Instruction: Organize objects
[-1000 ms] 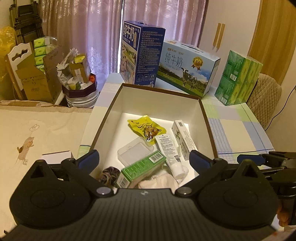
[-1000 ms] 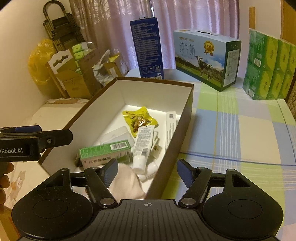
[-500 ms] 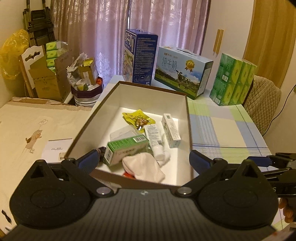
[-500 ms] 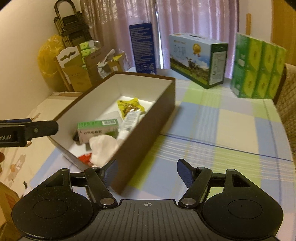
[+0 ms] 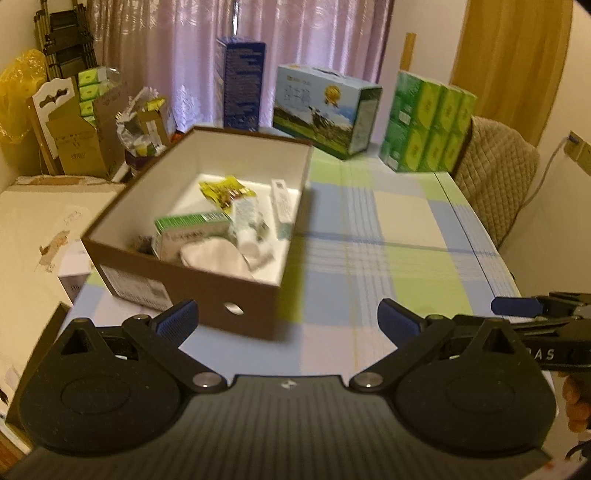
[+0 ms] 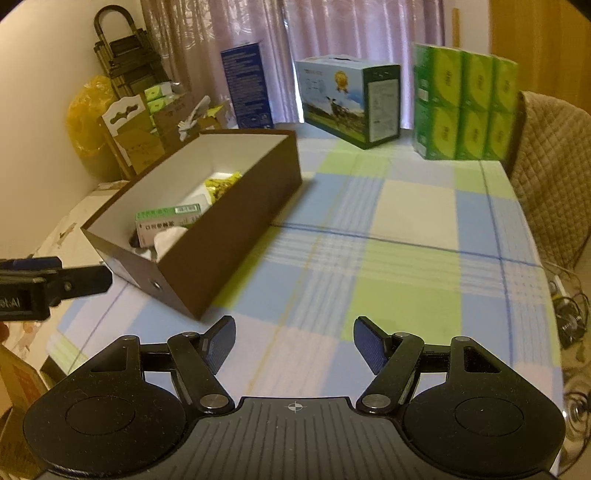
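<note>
Checked table (image 6: 413,206), brown box (image 6: 229,236), milk carton (image 6: 347,99), blue carton (image 6: 247,85), green tissue packs (image 6: 465,107) along far edge

A: Warm, yellowish indoor light, fairly dim. The brightest patch is the white floor of the box (image 5: 236,184), ahead of the left fingers (image 5: 177,320).

B: Shadows?

A: A soft one on the table (image 6: 406,236) along the box's right wall. Motion blur smears the box and its contents in the left view; the right view is a little sharper.

B: Edges?

A: Strong fisheye bending, dark corners. The curtains (image 6: 332,29) far ahead of the fingers glow faintly pink.
</note>
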`<action>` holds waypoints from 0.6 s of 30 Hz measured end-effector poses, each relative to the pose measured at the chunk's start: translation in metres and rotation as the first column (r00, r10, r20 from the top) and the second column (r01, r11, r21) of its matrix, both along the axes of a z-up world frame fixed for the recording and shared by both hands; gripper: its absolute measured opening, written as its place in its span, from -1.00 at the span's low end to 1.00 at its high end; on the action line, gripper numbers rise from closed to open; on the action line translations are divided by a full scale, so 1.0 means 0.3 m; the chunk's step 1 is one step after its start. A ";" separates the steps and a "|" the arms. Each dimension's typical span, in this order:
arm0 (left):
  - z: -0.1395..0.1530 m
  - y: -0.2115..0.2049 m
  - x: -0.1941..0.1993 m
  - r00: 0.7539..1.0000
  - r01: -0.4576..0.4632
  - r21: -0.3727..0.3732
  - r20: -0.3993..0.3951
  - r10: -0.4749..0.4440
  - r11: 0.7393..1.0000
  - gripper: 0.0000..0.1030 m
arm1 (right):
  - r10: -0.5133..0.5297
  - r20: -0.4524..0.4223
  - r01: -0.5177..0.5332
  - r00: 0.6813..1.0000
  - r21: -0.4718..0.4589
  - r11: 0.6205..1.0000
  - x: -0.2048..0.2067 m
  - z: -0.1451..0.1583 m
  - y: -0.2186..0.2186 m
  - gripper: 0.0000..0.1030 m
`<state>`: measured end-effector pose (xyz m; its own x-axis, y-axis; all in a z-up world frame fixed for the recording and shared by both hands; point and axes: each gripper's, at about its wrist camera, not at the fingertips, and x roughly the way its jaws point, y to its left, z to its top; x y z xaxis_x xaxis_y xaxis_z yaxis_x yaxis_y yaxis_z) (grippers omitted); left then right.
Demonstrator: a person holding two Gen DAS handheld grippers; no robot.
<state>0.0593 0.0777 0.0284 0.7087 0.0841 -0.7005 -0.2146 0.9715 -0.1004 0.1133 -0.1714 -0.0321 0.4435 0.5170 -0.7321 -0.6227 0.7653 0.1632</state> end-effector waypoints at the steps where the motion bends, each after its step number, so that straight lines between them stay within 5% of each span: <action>1: -0.006 -0.018 -0.008 1.000 0.003 -0.001 -0.007 -0.003 1.000 0.98 | -0.005 -0.004 0.005 1.000 0.000 1.000 -0.009 0.000 -0.025 0.32; 18: -0.077 -0.297 -0.145 0.995 0.057 -0.022 -0.081 -0.058 0.998 0.96 | -0.030 -0.047 0.031 0.998 0.027 0.999 -0.154 0.005 -0.314 0.32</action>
